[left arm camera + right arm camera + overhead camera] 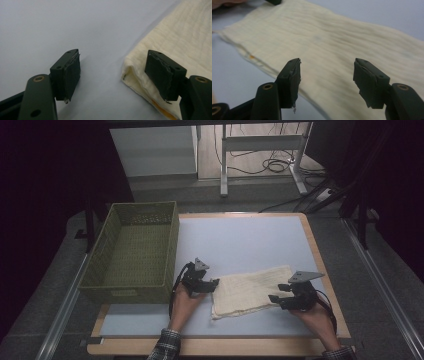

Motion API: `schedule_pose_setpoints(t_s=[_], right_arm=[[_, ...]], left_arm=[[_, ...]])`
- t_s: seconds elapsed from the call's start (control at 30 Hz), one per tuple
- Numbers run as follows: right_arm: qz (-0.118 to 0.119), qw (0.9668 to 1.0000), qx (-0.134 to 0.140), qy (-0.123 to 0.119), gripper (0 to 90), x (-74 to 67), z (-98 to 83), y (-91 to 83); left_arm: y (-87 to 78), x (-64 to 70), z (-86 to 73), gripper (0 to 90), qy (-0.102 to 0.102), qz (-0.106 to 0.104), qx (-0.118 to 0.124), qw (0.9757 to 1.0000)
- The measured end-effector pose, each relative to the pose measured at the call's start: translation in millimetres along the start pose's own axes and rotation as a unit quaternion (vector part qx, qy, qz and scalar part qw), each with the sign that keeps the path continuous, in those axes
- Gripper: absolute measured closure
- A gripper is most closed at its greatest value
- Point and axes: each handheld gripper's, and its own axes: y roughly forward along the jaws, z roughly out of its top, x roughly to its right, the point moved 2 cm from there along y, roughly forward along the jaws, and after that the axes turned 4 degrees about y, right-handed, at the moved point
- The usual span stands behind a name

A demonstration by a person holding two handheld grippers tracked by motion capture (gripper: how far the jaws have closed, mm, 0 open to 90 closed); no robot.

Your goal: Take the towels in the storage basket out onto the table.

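The folded cream cloth [251, 290] lies flat on the pale blue table top [240, 240], betw. the two claws. The left gripper [214, 284] sits at the cloth's left end; in the left gripper view its jaws stand apart w/ nothing pressed between them — the folded corner of the cloth [175, 50] lies just in front of the right-hand jaw, and that jaw partly covers the cloth's edge, while bare table [75, 30] is in front of the left-hand jaw. The right gripper [276, 299] is at the cloth's right end, low over it; in the right gripper view its jaws are also apart and grip nothing, and the cloth [332, 47] spreads out ahead of them and under the gap. At the cloth's near edge an orange spot [251, 57] shows, maybe a small tag — too small to read. No brand, label or writing can be read on the cloth or on the grippers. Left of the left gripper, just beside it, stands a green woven basket [167, 245] on the table's left part. Each gripper is held by a hand; the left hand [184, 304] has a checked sleeve [166, 346] behind it.
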Motion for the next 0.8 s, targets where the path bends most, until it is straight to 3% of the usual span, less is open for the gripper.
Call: schedule_pose_setpoints(t_s=[0.4,0.8], right_arm=[[0.054,0.9977,-0.01,-0.04,47.8,-43.9,15.5,30.4],[0.117,0.9893,-0.029,-0.082,56.3,-99.5,32.5,65.8]], left_arm=[[0.1,-0.1,0.0,28.5,-0.001,-0.001,0.0,1.0],[-0.1,-0.5,-0.1,28.5,-0.001,-0.002,-0.001,1.0]])
